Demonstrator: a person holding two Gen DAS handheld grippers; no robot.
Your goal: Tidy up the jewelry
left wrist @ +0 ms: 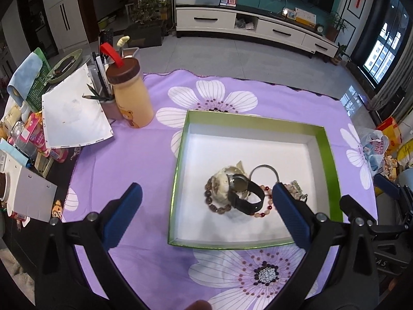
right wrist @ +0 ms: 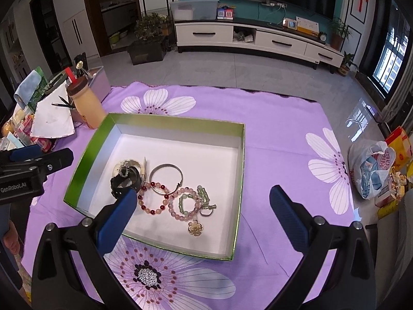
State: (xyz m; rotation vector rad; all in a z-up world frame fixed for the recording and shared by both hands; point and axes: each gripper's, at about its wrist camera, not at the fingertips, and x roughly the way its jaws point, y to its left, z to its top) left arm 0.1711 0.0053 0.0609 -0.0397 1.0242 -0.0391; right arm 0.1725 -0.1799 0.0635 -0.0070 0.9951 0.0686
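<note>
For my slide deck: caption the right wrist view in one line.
Open right claw hovers over a green-rimmed box of beaded bracelets, a silver bangle and a black watch on purple floral cloth.

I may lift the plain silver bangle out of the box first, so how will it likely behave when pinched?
The silver bangle looks like a thin, rigid metal hoop, so it should keep its shape rather than droop. Its smooth shiny surface may slip between the fingers. It overlaps the red-and-pink bead bracelet, so lifting it could drag that along.
</note>
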